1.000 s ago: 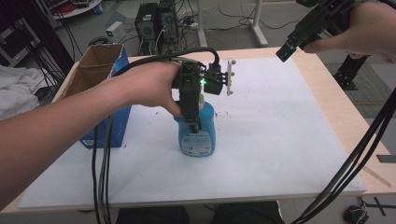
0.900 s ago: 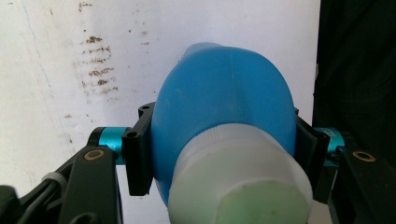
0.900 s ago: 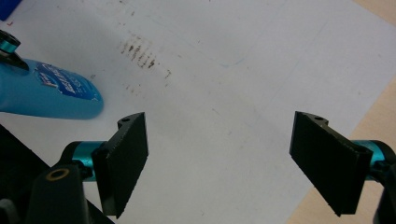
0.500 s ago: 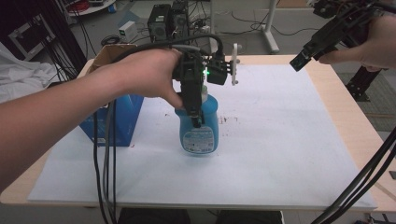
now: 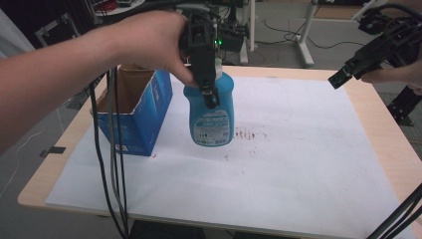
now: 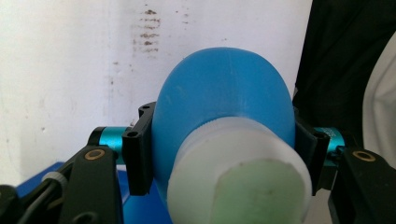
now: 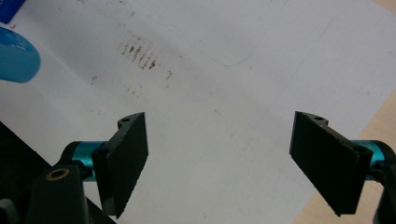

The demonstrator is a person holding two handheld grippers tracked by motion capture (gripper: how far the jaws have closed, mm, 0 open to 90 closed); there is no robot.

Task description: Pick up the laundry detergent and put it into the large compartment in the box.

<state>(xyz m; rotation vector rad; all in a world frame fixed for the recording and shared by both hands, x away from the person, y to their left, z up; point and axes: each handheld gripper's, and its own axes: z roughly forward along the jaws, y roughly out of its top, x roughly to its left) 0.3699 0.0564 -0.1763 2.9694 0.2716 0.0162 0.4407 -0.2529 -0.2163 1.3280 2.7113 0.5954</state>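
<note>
A blue bottle (image 5: 211, 117) with a white cap hangs above the white sheet, tilted a little. My left gripper (image 5: 209, 92) points down and is shut on the bottle's upper body just below the cap. In the left gripper view the two black jaws clamp the blue bottle (image 6: 224, 93) from both sides, and the white cap (image 6: 233, 186) is nearest the camera. My right gripper (image 5: 343, 77) is held high at the far right, apart from the bottle. In its own view the right gripper (image 7: 229, 140) stands open over bare paper, and the bottle (image 7: 16, 58) shows at the left edge.
An open blue cardboard box (image 5: 134, 114) stands left of the bottle. White paper (image 5: 278, 174) covers the wooden table (image 5: 388, 129), with a brown smudge (image 5: 249, 134) near the middle. Black cables (image 5: 112, 164) hang down from the left hand over the front left.
My left gripper has raised the blue bottle off the paper, with the grip unchanged. The right gripper has stayed high at the right with its jaws equally wide.
</note>
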